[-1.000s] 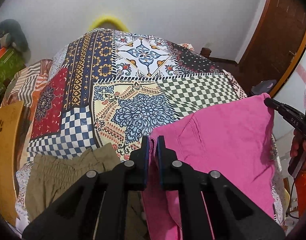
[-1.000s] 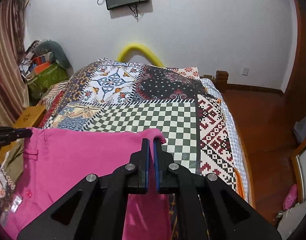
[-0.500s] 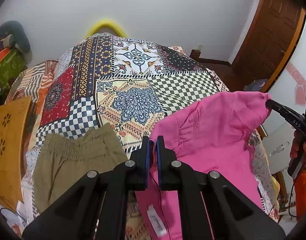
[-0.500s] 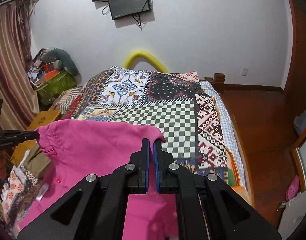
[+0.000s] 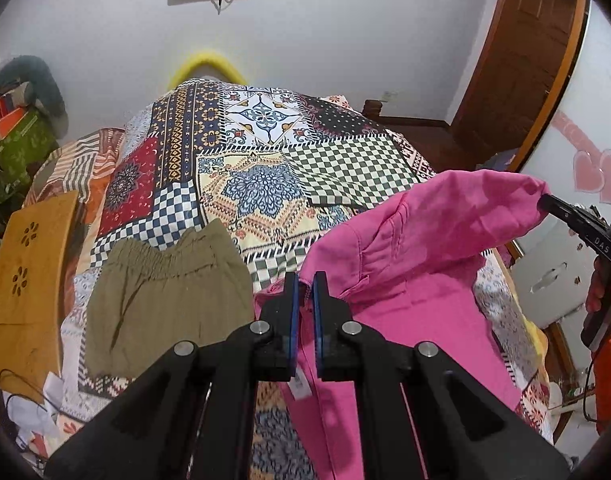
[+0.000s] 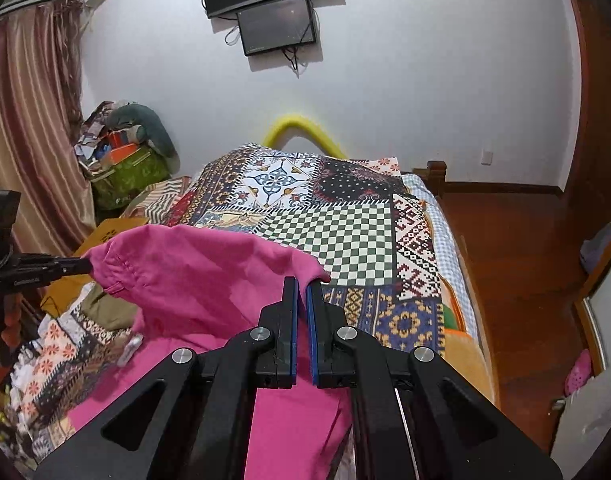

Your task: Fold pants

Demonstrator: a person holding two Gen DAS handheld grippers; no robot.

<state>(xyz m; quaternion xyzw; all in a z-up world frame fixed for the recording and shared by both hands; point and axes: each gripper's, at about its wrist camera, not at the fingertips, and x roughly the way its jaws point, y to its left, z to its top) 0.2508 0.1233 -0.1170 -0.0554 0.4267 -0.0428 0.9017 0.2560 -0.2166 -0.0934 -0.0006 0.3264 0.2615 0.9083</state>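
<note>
Pink pants (image 5: 425,240) hang by the waistband between my two grippers, above the patchwork bedspread (image 5: 265,168). My left gripper (image 5: 304,280) is shut on one waistband corner. My right gripper (image 6: 302,282) is shut on the other corner; it also shows at the right edge of the left wrist view (image 5: 545,202). In the right wrist view the pants (image 6: 209,272) sag between the grippers, and the left gripper (image 6: 87,266) shows at the far left. The legs trail down onto the bed's near end.
Olive-green shorts (image 5: 161,288) lie on the bed to the left of the pink pants. A wooden board (image 5: 29,280) stands at the bed's left side. The wooden floor (image 6: 517,264) and a door (image 5: 521,60) are to the right.
Both grippers have lifted the pink pants higher off the bed. The waistband now sags between them and more of the bedspread and the olive shorts shows.
</note>
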